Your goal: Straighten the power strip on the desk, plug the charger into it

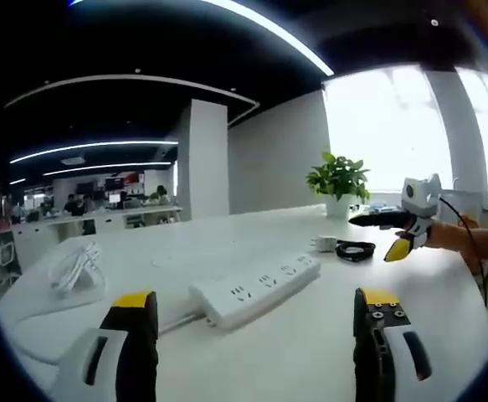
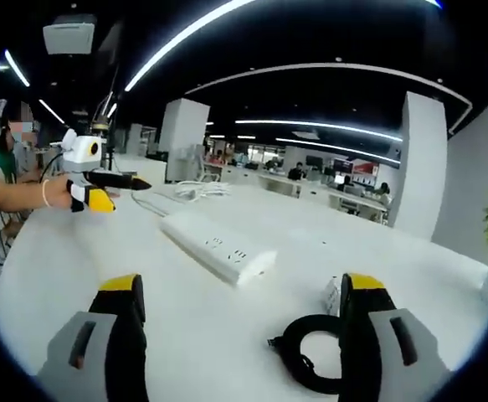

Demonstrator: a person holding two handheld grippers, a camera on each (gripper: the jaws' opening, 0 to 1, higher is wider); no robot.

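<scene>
Item: white power strip (image 1: 254,289), lying on the white tabletop (image 1: 310,352). In the left gripper view it sits just ahead of the fingers, running on a slant from about 7 o'clock up toward 1 o'clock, its sockets facing up and its cord trailing off the near end toward 8 o'clock. In the right gripper view the same strip (image 2: 216,244) lies ahead toward 11 o'clock, also at an angle.

Item: charger (image 1: 325,244), a small white block, with its coiled black cable (image 1: 355,250) beside it, resting on the tabletop just past the far end of the strip. In the right gripper view the black cable (image 2: 306,356) lies between the fingers and the charger (image 2: 333,295) peeks out at the inner edge of the right-hand finger.

Item: left gripper (image 1: 256,335), fingers spread wide, holding nothing, poised over the tabletop short of the strip.

Item: right gripper (image 2: 239,335), fingers spread wide, empty, hanging over the cable and charger.

Item: bundle of white cord (image 1: 74,266), toward 9 o'clock; potted plant (image 1: 339,180) at the far edge toward 1 o'clock.

Progress, by my reading: barely begun. The strip looks askew and untouched, the charger is unplugged and ungrasped. Left to do: square the strip, pick up the charger, seat it in a socket.
</scene>
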